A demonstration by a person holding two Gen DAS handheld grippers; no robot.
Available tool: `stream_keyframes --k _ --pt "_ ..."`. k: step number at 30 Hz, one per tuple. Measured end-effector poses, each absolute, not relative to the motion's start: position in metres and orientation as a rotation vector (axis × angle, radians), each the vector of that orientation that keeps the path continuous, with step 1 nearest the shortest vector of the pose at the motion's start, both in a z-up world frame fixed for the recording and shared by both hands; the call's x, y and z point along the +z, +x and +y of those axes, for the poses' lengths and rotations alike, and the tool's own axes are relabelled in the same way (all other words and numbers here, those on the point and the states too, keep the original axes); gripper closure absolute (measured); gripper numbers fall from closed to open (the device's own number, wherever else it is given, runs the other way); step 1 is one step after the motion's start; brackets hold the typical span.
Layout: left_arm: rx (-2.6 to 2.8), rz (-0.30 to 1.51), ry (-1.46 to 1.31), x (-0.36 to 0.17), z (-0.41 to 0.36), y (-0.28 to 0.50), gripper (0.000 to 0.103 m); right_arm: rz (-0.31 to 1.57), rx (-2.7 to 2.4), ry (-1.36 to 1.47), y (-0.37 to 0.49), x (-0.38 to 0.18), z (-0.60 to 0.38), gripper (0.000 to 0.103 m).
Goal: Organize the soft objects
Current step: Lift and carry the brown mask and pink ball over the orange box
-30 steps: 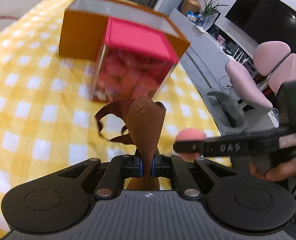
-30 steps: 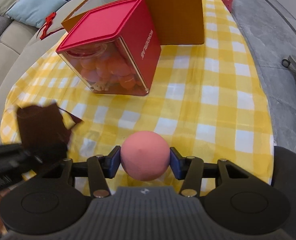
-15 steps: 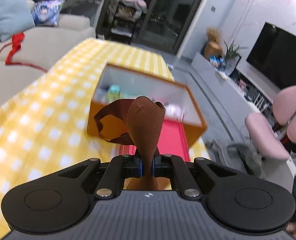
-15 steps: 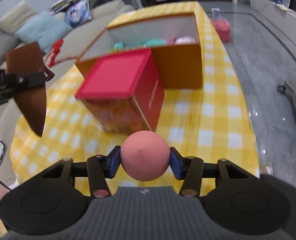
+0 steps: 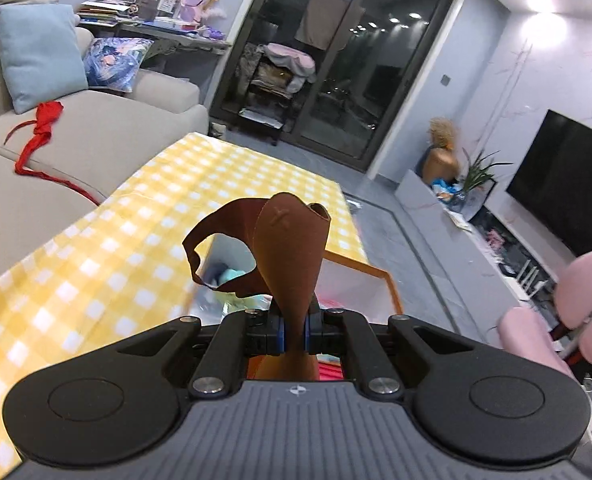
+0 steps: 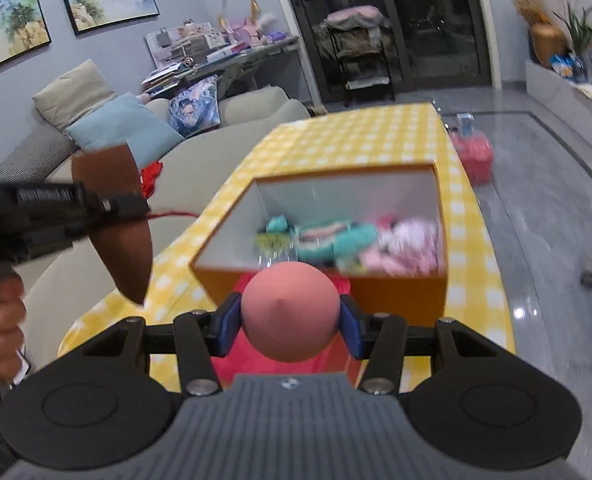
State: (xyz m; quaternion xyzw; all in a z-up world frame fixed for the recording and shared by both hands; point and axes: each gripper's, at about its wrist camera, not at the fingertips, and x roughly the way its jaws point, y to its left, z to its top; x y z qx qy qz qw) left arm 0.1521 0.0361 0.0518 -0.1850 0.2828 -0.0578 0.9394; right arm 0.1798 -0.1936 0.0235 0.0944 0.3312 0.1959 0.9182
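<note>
My left gripper [image 5: 294, 334] is shut on a floppy brown leather piece [image 5: 291, 248] that stands up from the jaws, raised above the table. In the right wrist view that same brown piece [image 6: 125, 244] hangs at the left from the left gripper [image 6: 115, 205], with a hand below it. A pink soft ball [image 6: 290, 316] is squeezed between the blue pads of my right gripper [image 6: 290, 326]. Ahead of both sits an open orange box [image 6: 400, 296] with teal and pink soft items [image 6: 348, 242] inside. The red lid of a container [image 6: 291, 364] shows just below the ball.
The table wears a yellow checked cloth [image 5: 95, 264]. A grey sofa [image 5: 67, 148] with cushions and a red ribbon [image 5: 41, 128] runs along the left. Pink chairs [image 5: 568, 312] and a TV stand lie to the right, and a pink basket [image 6: 474, 156] sits on the floor.
Both grippers rose and tilted upward with their loads, moving toward the orange box. The red-lidded container dropped low, almost out of both views, and the room beyond came into sight.
</note>
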Motion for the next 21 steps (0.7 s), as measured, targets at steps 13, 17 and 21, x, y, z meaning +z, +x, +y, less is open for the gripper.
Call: stream_keyframes --k 13,17,21 --pt "-0.031 0.737 -0.345 0.0 0.035 0.239 0.094 0.569 0.347 0.212 0.306 0.027 -0.185 0.052" --pt "-0.05 0.824 -0.347 -0.025 0.027 0.267 0.094 0.639 0.335 0.294 0.338 0.004 -0.192 0.052" --pt "-0.027 0.867 -0.345 -0.04 0.023 0.289 0.094 0.711 0.306 0.277 0.365 -0.015 -0.2 0.052"
